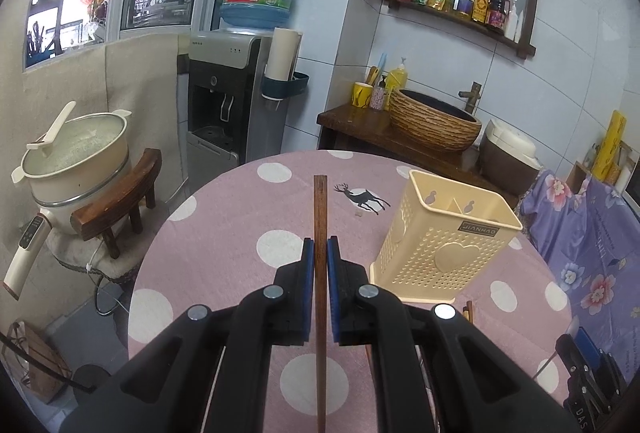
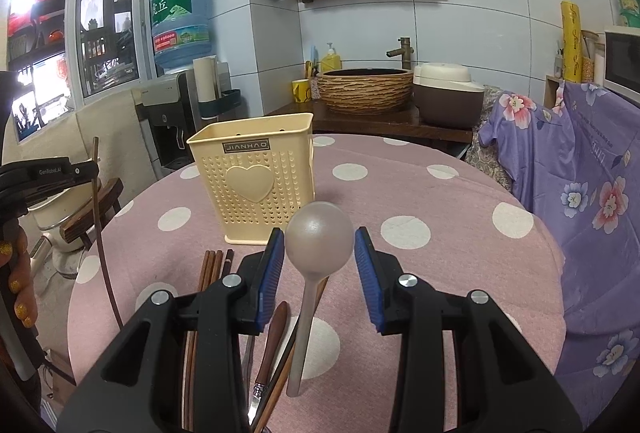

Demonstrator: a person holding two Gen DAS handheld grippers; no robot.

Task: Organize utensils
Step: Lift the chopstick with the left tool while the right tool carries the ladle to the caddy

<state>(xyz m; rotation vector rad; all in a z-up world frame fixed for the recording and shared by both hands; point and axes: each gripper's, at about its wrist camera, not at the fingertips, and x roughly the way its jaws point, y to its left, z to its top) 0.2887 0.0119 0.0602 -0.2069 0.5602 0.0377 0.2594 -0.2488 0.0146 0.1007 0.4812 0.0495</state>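
Note:
My left gripper (image 1: 320, 253) is shut on a brown wooden chopstick (image 1: 320, 209), held above the pink dotted table (image 1: 240, 233); the stick (image 2: 100, 217) also shows at the left of the right wrist view. The cream perforated utensil holder (image 1: 444, 237) stands to the right of it, and shows in the right wrist view (image 2: 256, 173). My right gripper (image 2: 319, 245) is open above a grey spoon (image 2: 318, 237), whose bowl lies between the fingers. More chopsticks (image 2: 212, 267) and a wooden-handled utensil (image 2: 272, 341) lie beneath.
A wooden stool (image 1: 120, 193) and a pot (image 1: 76, 161) stand left of the table. A water dispenser (image 1: 228, 93) is behind it. A basin counter (image 2: 368, 93) and a purple flowered cloth (image 2: 580, 193) lie behind and to the right.

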